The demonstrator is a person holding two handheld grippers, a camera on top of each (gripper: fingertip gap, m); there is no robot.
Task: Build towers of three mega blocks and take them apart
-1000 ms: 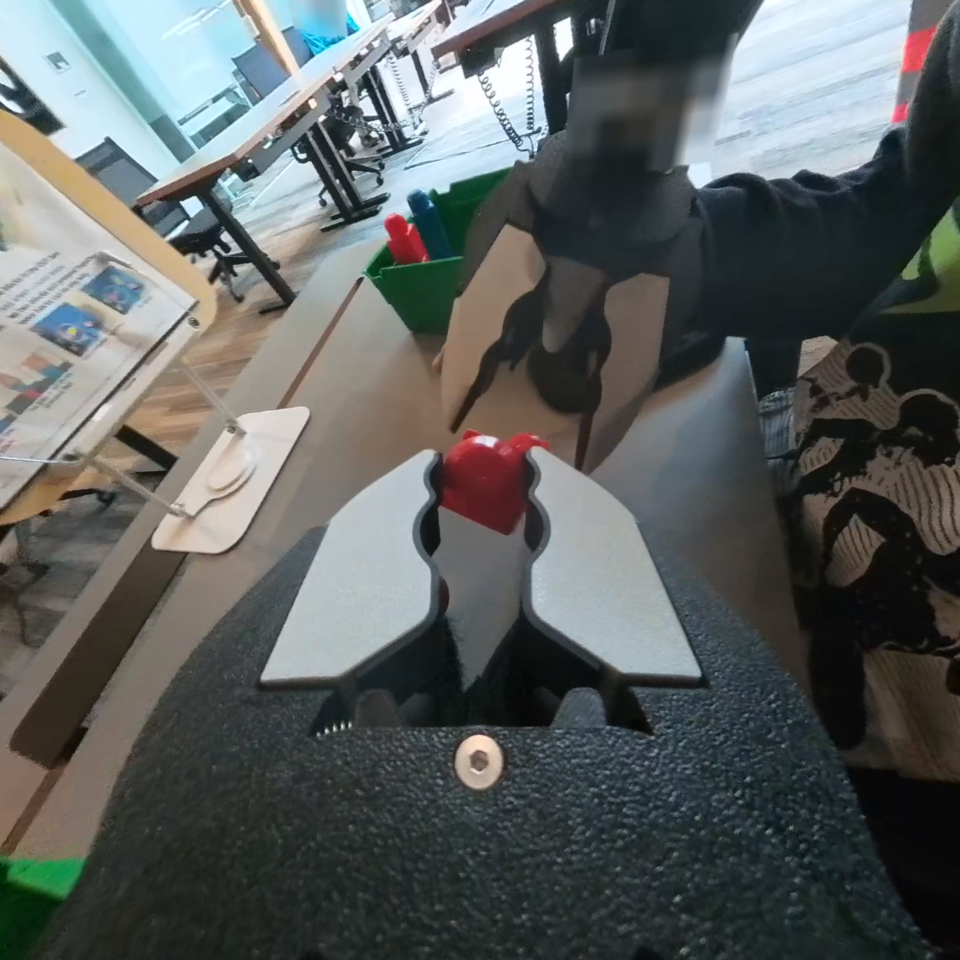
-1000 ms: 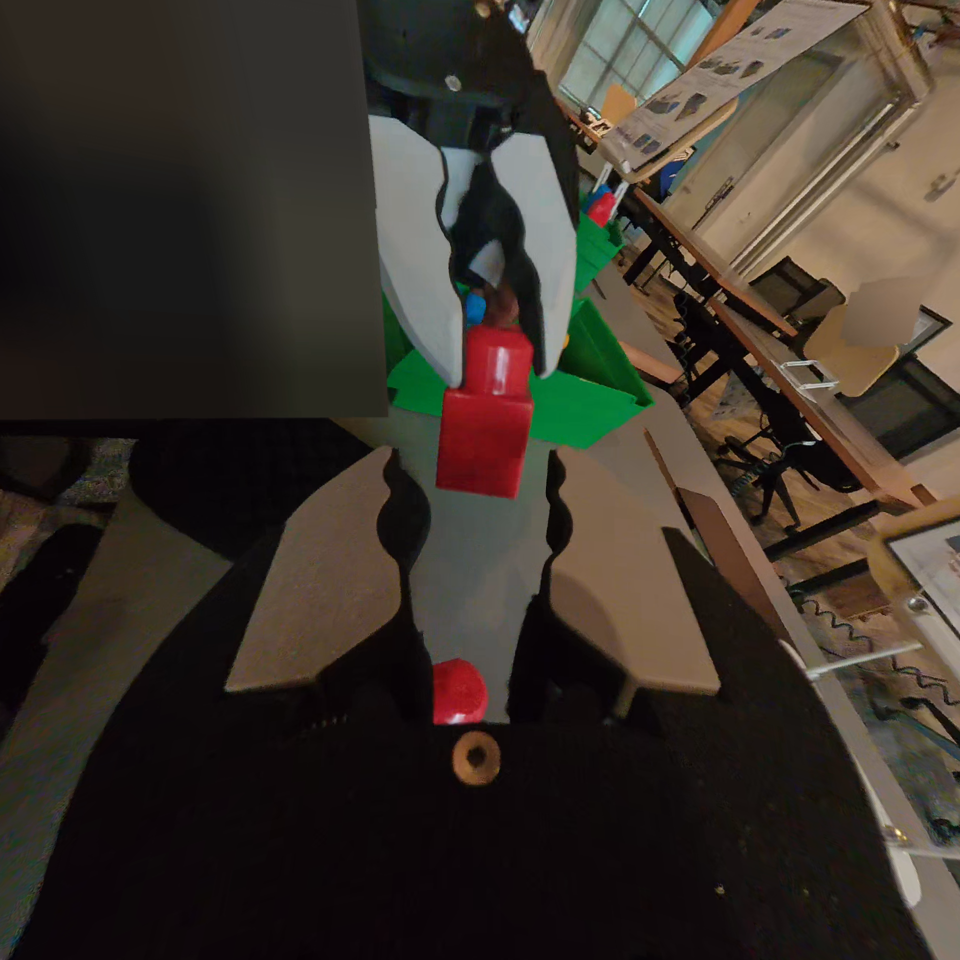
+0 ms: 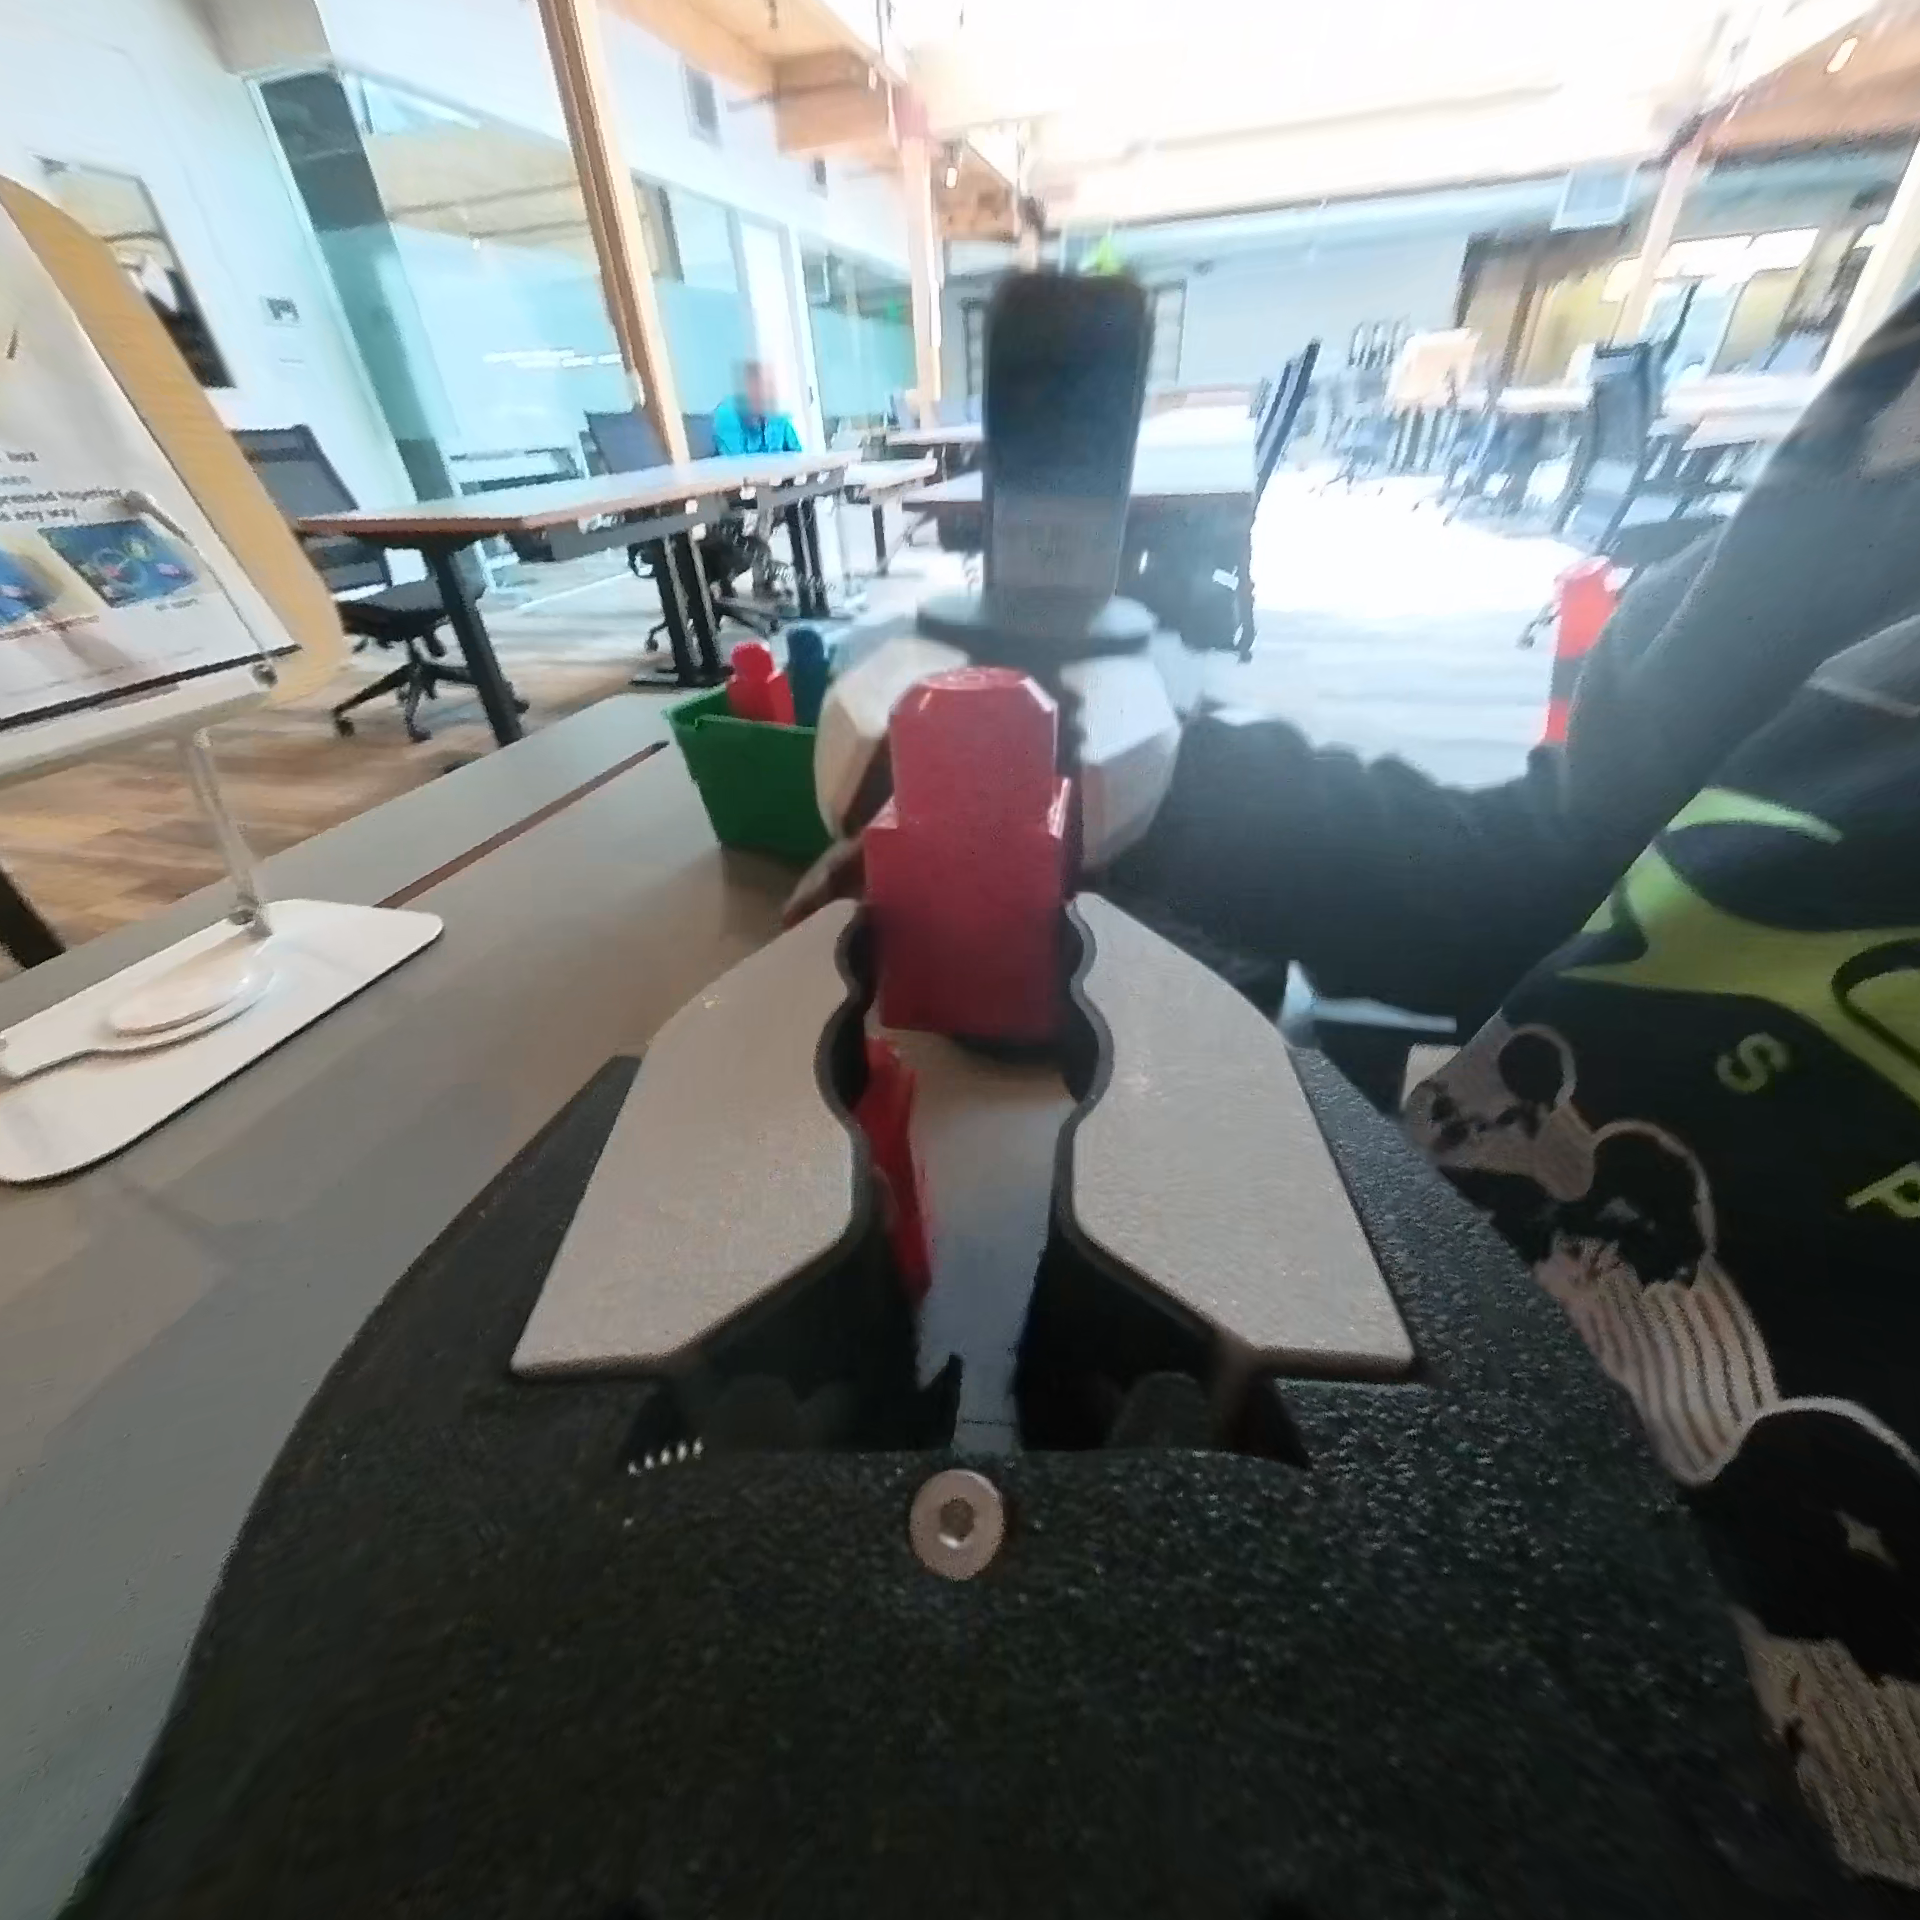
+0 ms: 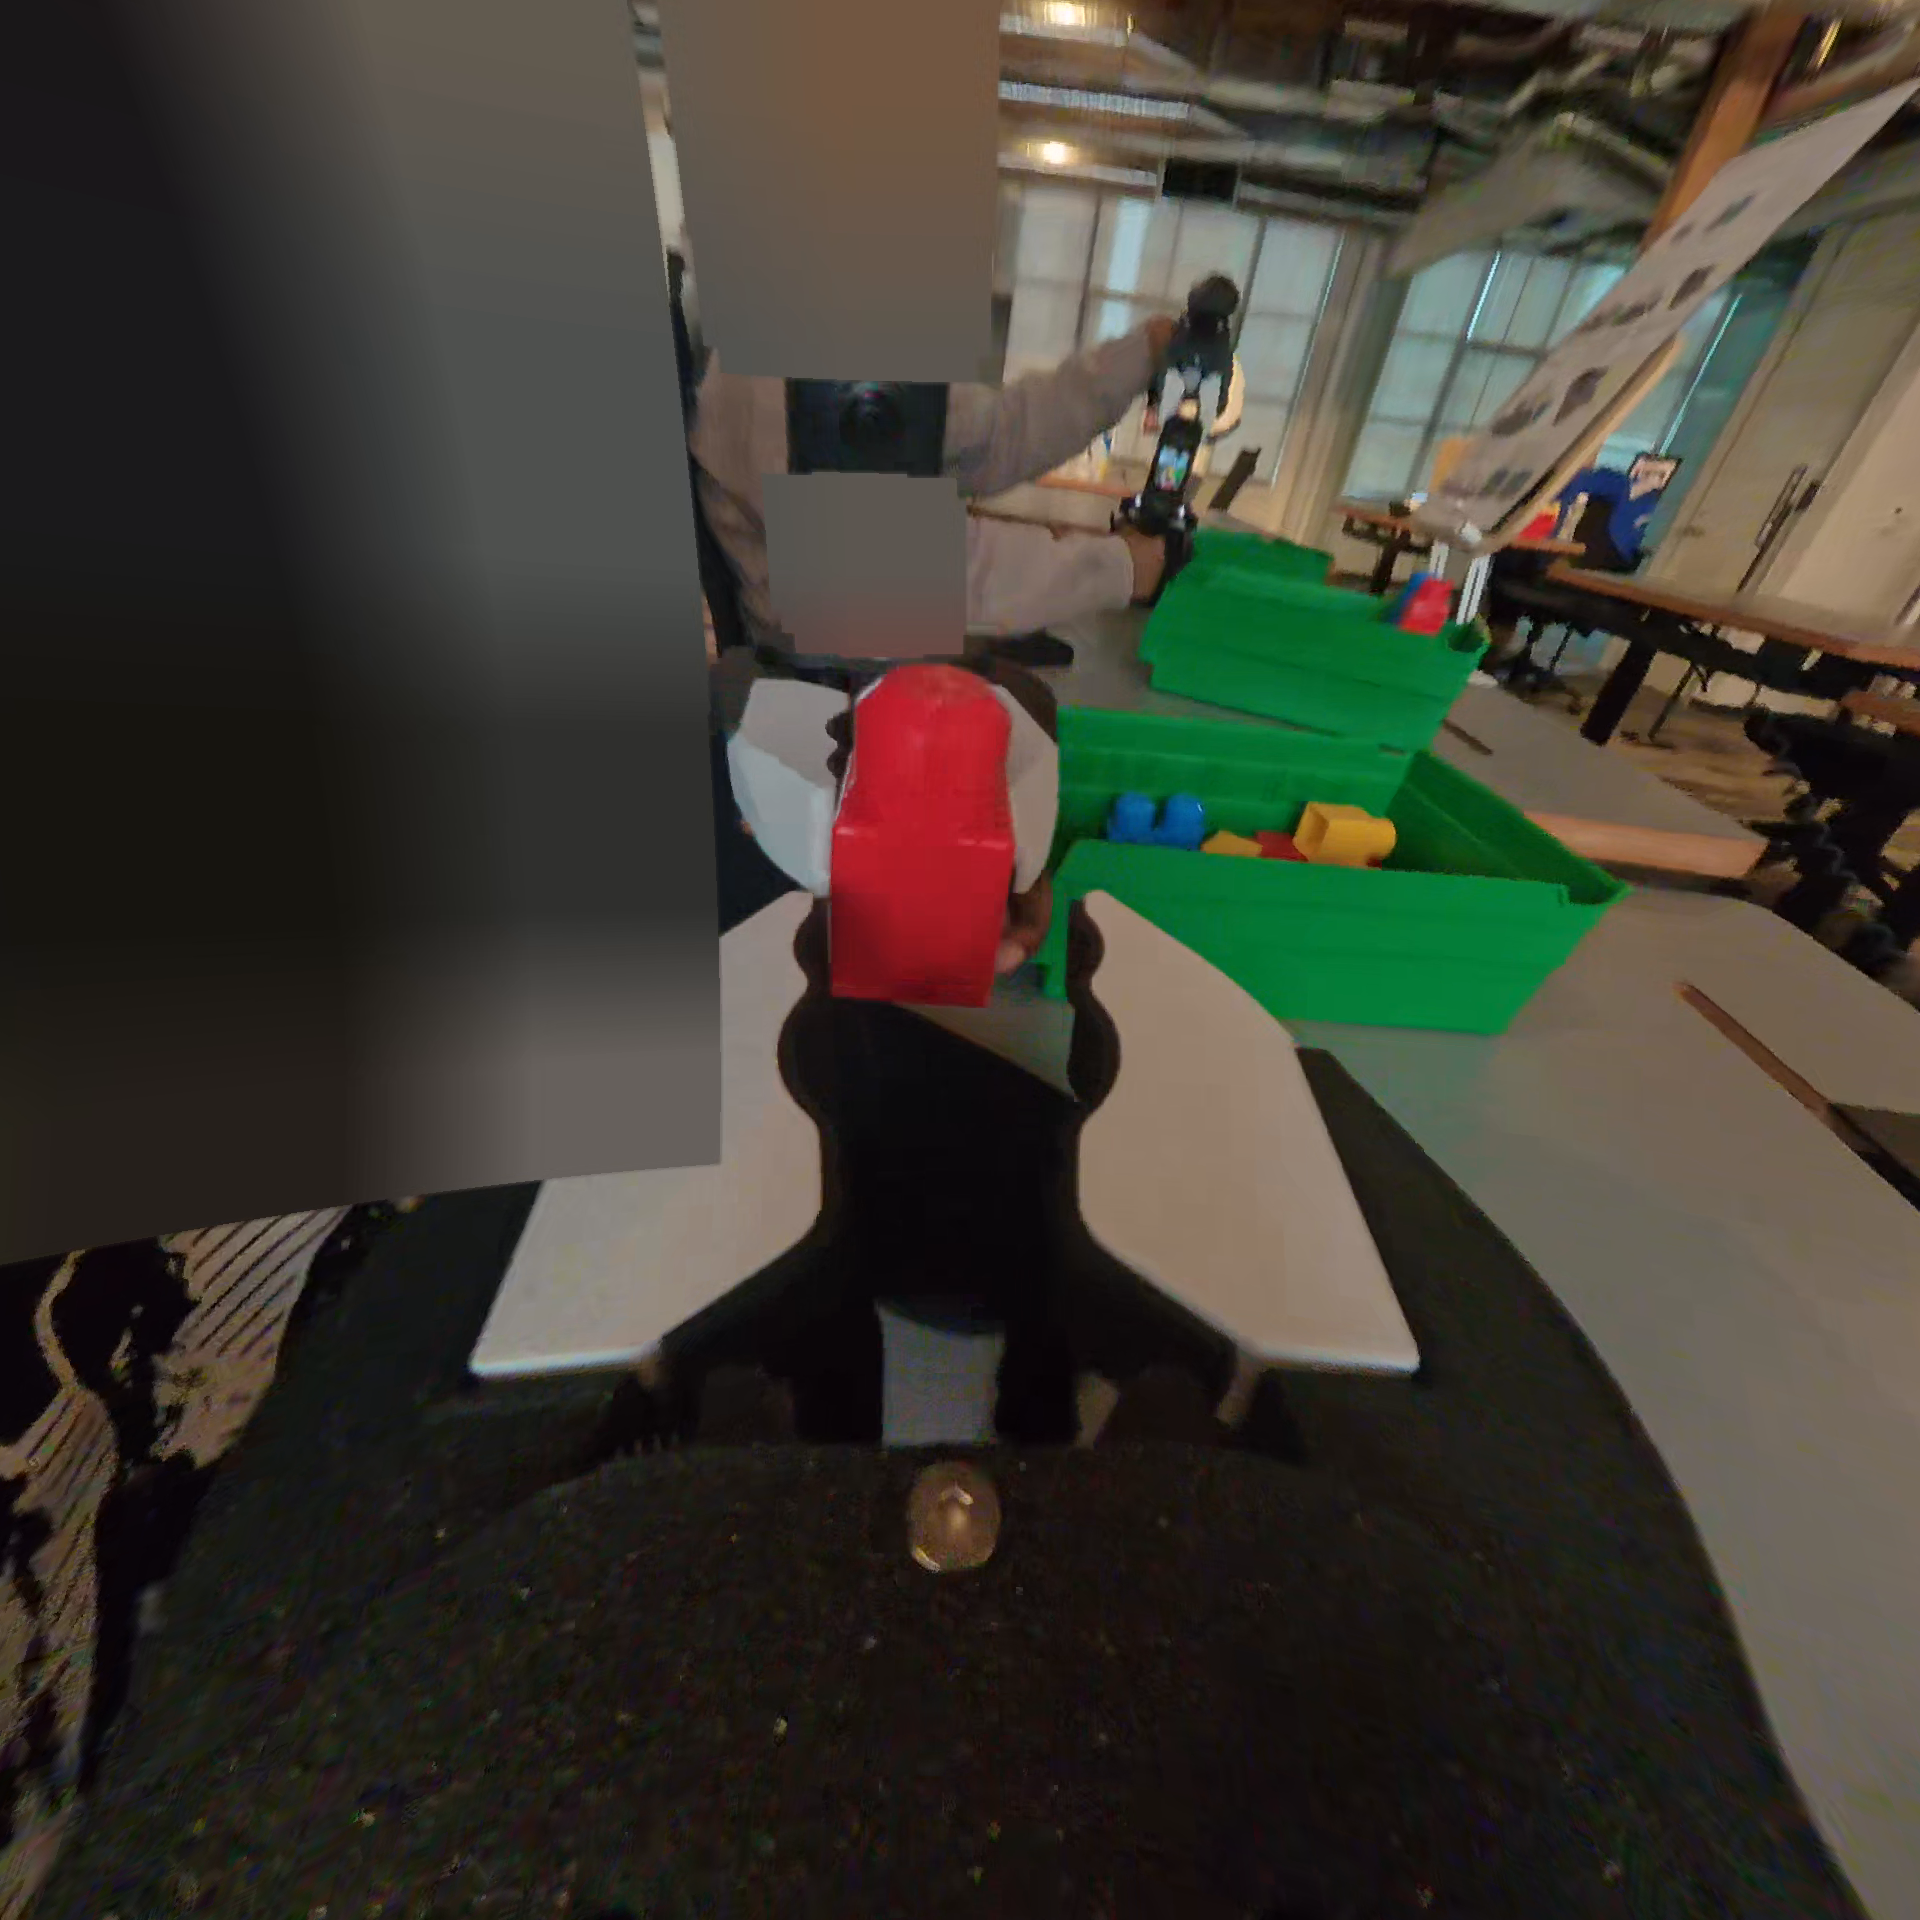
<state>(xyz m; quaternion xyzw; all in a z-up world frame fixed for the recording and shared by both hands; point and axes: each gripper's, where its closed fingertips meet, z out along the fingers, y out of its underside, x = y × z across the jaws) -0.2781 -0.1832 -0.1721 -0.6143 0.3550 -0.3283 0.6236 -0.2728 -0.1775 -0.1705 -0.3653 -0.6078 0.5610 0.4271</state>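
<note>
A red mega block (image 3: 966, 894) stands upright with its stud on top, above the grey table (image 3: 499, 935). My left gripper (image 3: 966, 935) is shut on its lower body. My right gripper (image 4: 940, 935) faces it from the other side, jaws open. The block (image 4: 920, 894) sits at its fingertips with a small gap on the right. The right gripper's pale fingers (image 3: 1127, 727) show behind the stud in the left wrist view. The left gripper's fingers (image 4: 779, 790) show behind the block in the right wrist view. A red shape (image 3: 891, 1143) shows low between the left fingers; I cannot tell what it is.
A green bin (image 4: 1299, 935) with blue, yellow and red blocks stands just right of the block. A second green bin (image 4: 1299, 644) is behind it. In the left wrist view a green bin (image 3: 748, 790) holds red and blue blocks. A sign stand (image 3: 208, 987) is at the left.
Both grippers have swung up from looking down at the table to nearly level. The red block, still in my left gripper, now sits at the right gripper's fingertips.
</note>
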